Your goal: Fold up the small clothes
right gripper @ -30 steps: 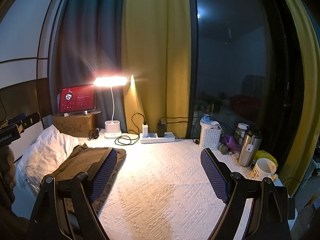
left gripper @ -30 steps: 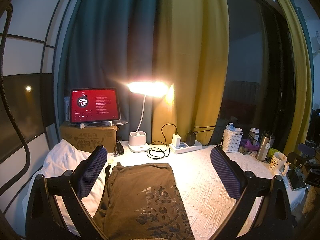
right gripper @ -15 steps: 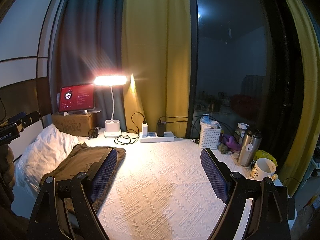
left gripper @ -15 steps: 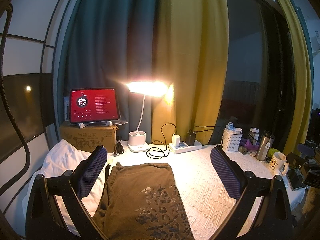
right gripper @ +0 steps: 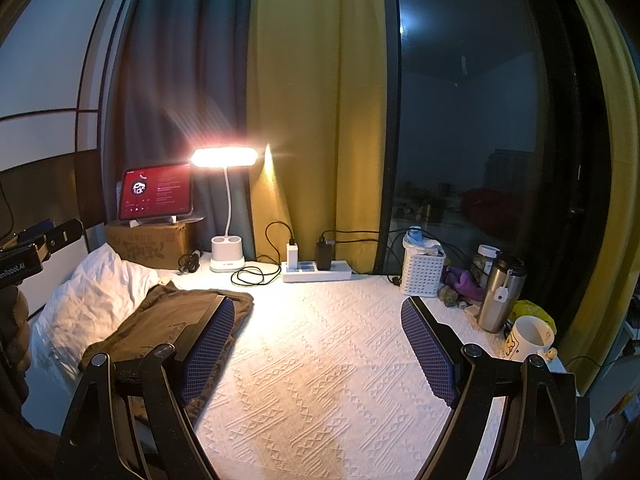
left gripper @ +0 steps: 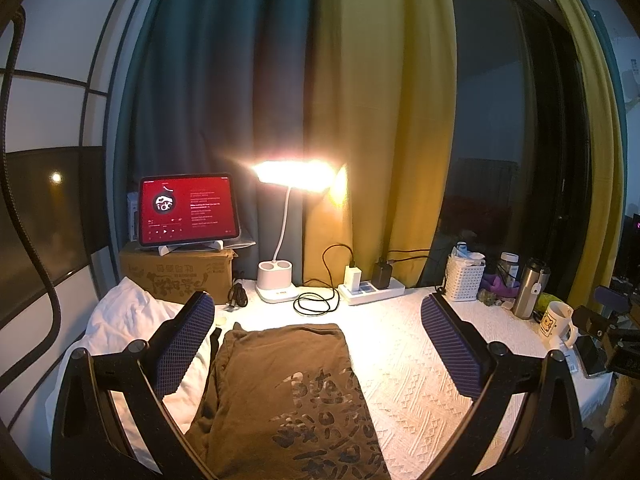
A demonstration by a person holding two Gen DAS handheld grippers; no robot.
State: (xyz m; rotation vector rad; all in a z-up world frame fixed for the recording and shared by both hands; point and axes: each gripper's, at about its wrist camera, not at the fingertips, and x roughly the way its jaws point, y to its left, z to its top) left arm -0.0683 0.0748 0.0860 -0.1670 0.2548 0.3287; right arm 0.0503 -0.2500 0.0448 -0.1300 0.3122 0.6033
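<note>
A brown garment with a dark print [left gripper: 288,392] lies folded flat on the white textured tablecloth [left gripper: 404,368], in the lower middle of the left wrist view. My left gripper [left gripper: 316,344] is open and empty, held above it. In the right wrist view the garment [right gripper: 168,320] lies at the left, behind the left finger. My right gripper [right gripper: 316,344] is open and empty above the bare cloth [right gripper: 320,360].
A white pillow [left gripper: 120,320] lies left of the garment. At the back stand a lit desk lamp [left gripper: 280,280], a tablet [left gripper: 186,210] on a cardboard box, a power strip [left gripper: 372,290] with cables. At the right are a white basket [right gripper: 422,276], a steel flask [right gripper: 500,296], a mug [right gripper: 526,338].
</note>
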